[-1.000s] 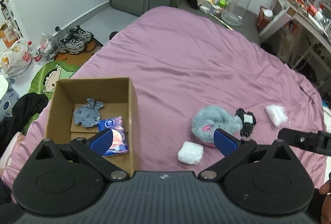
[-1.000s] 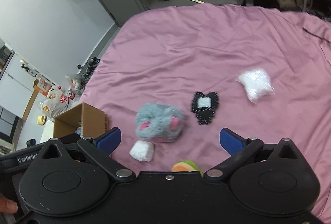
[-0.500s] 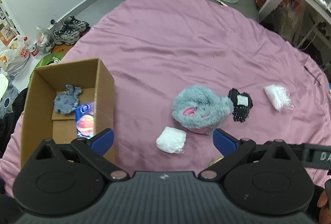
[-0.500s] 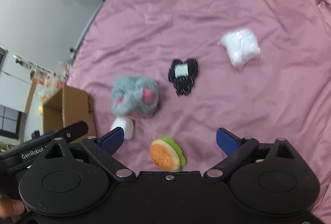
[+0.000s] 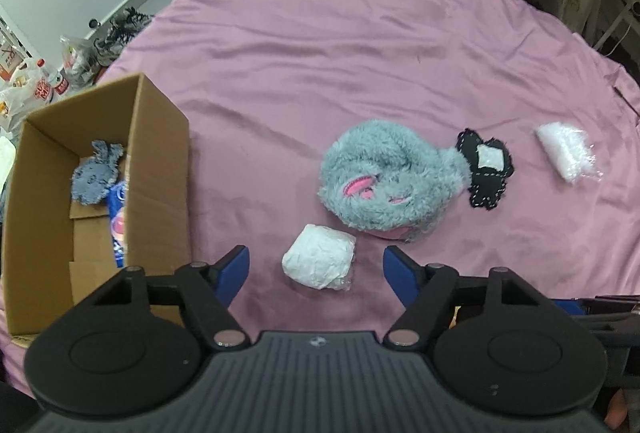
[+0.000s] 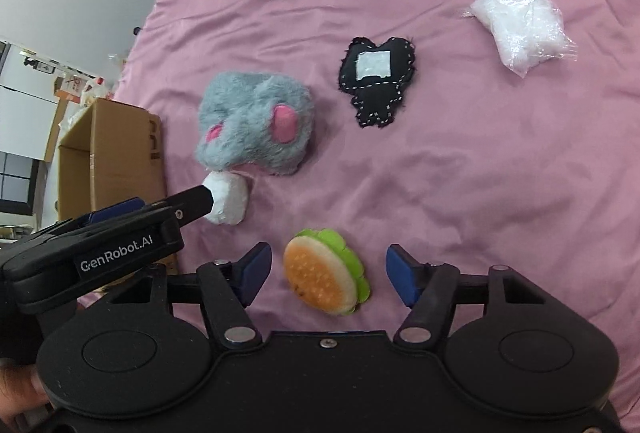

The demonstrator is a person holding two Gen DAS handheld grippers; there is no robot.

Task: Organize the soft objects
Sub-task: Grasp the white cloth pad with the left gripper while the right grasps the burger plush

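Both claws are closing in on pickups from the pink bedsheet (image 5: 360, 33). The left claw (image 5: 316, 269) is narrowing around the white crinkly wrapped wad (image 5: 319, 260), pads not yet touching it. The right claw (image 6: 329, 273) is narrowing around the orange-and-green burger-shaped plush (image 6: 325, 276), also clear of it. Next, I judge, each must pinch gently, lift, and carry to the open brown cardboard box (image 5: 160, 161) at the left

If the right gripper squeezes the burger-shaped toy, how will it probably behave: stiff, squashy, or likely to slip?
The burger toy looks foamy, so it will probably squash between the closing right gripper and weigh little. It lies tilted on the soft pink bedspread, so a push may tip it flat. Its rounded bun might slip from the pads.
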